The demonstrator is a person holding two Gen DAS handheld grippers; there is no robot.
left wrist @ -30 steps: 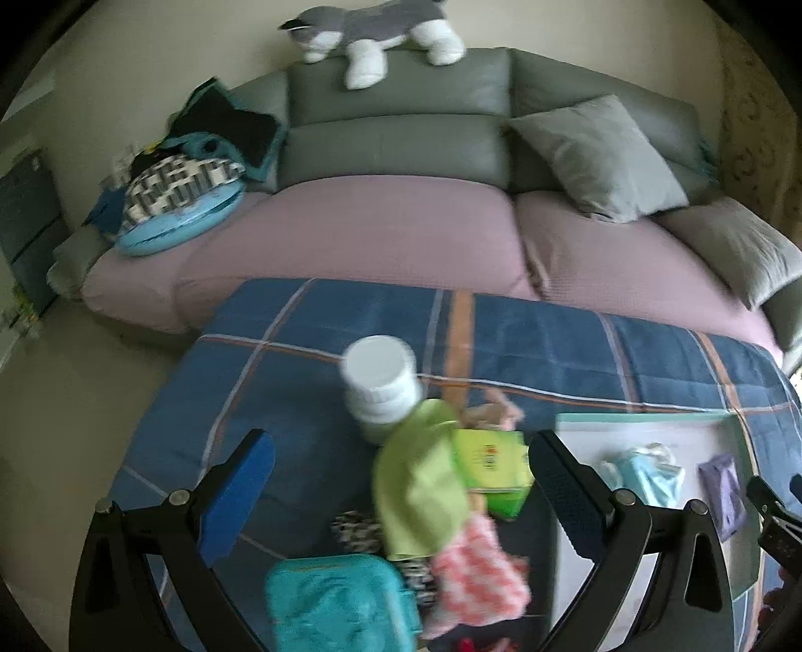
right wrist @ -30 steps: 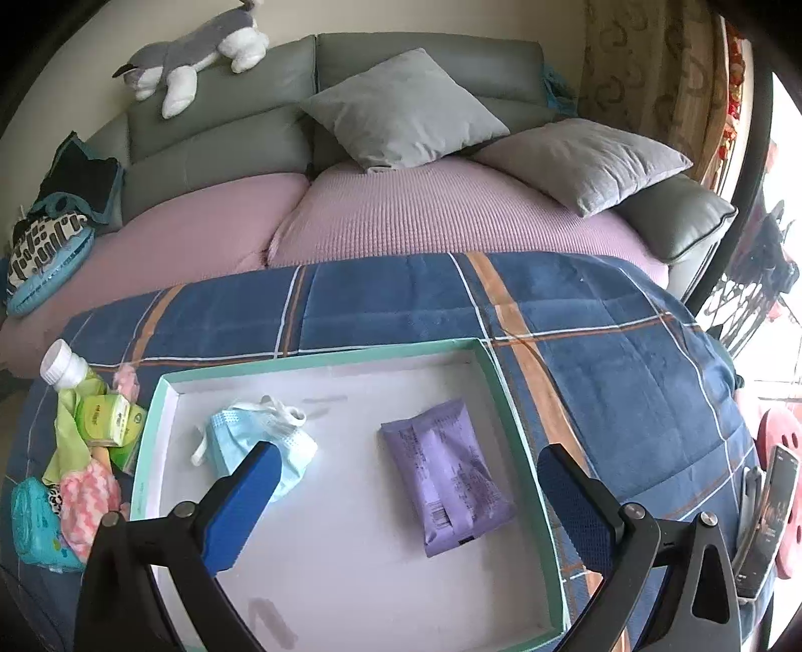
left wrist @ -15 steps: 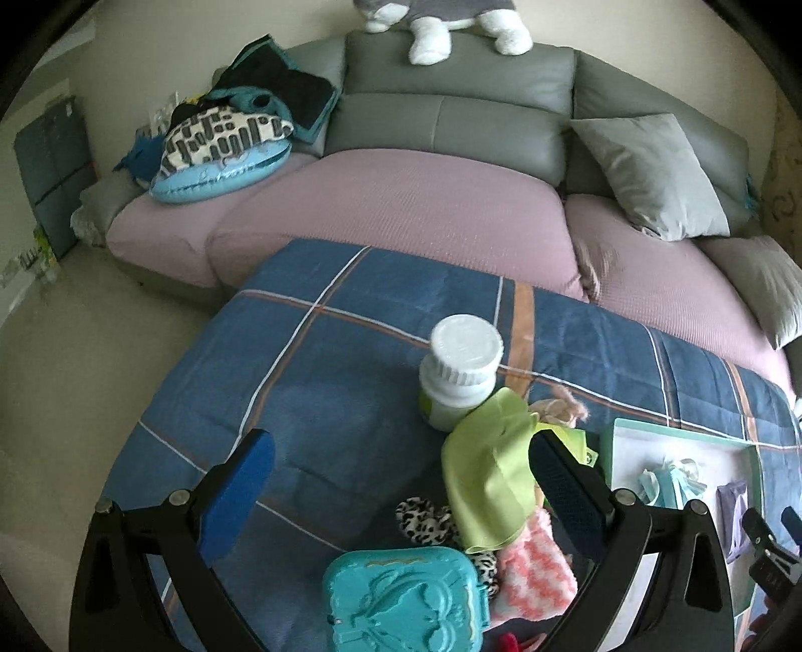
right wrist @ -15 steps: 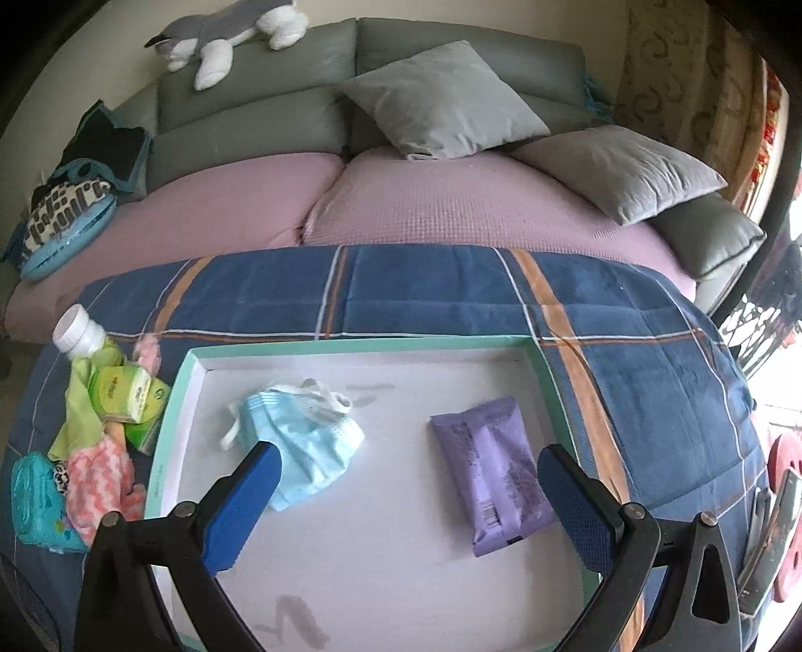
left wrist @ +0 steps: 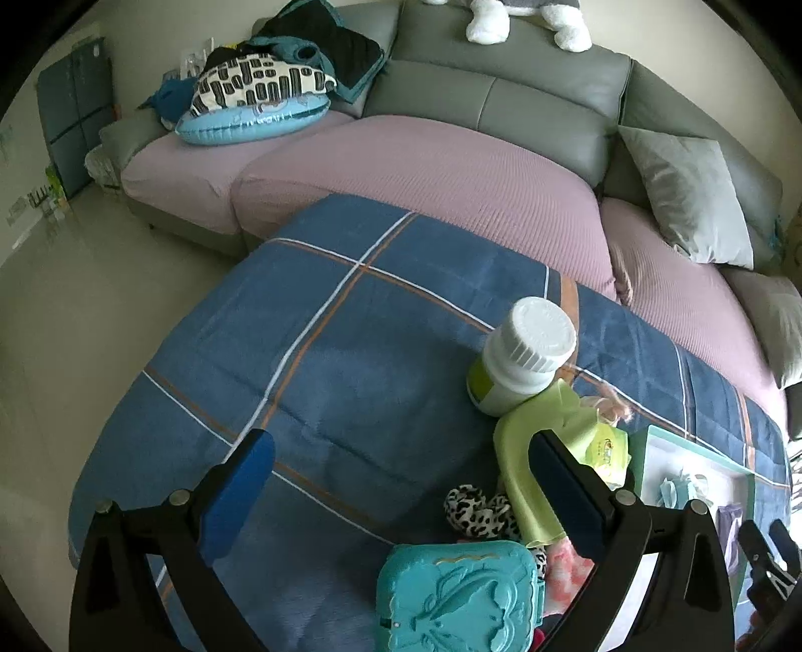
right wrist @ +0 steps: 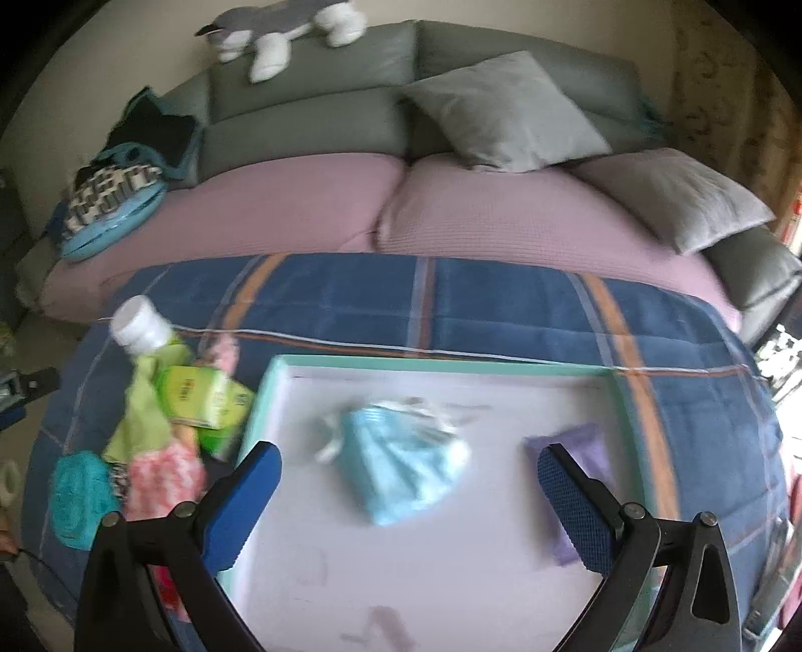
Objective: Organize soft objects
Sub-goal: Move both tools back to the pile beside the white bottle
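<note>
A pile lies on the blue plaid blanket (left wrist: 351, 351): a green cloth (left wrist: 526, 461), a leopard-print piece (left wrist: 476, 511), a pink-and-white cloth (right wrist: 160, 476), a green packet (right wrist: 205, 396), a white-capped bottle (left wrist: 526, 351) and a teal case (left wrist: 461, 597). My left gripper (left wrist: 401, 496) is open and empty above the blanket, left of the pile. My right gripper (right wrist: 408, 506) is open and empty over the white tray (right wrist: 436, 366), which holds a blue face mask (right wrist: 401, 466) and a purple packet (right wrist: 576, 451).
A grey sofa with pink seat covers (left wrist: 426, 165) stands behind the blanket, with grey cushions (right wrist: 501, 110), a plush husky (right wrist: 280, 30) on its back and a heap of bags (left wrist: 260, 95) at its left end. Bare floor (left wrist: 75, 301) lies to the left.
My left gripper has swung left, so the pile now sits at its right finger. My right gripper has also swung left, bringing the pile more into view; the image is blurred.
</note>
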